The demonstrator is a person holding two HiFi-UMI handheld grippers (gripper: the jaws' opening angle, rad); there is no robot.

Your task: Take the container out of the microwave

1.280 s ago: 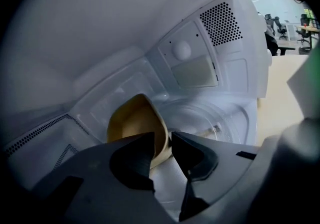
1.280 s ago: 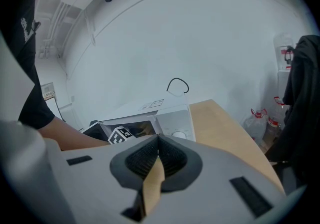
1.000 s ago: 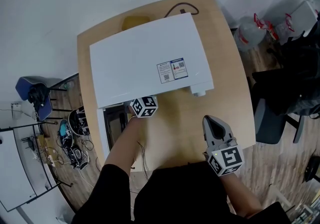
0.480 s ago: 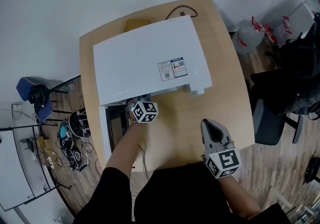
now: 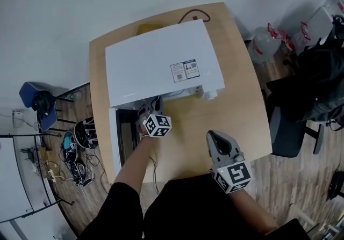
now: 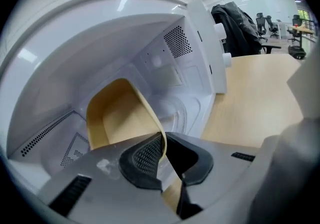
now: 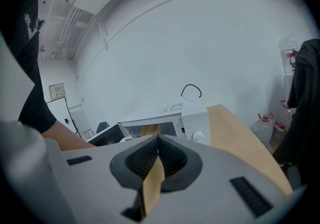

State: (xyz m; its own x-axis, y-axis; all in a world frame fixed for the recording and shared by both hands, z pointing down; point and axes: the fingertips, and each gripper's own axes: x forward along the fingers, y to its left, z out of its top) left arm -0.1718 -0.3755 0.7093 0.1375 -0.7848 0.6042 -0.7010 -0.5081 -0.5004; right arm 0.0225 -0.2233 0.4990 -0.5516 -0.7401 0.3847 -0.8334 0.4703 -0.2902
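With the door open, the left claw pinches the container's rim inside the microwave, so pulling it onto the tabletop remains, while the right claw hovers pressed together, empty.

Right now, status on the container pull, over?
Left hand-held gripper shut on container rim, container inside microwave. Right hand-held gripper shut, empty, above table. Door open, exit path clear.
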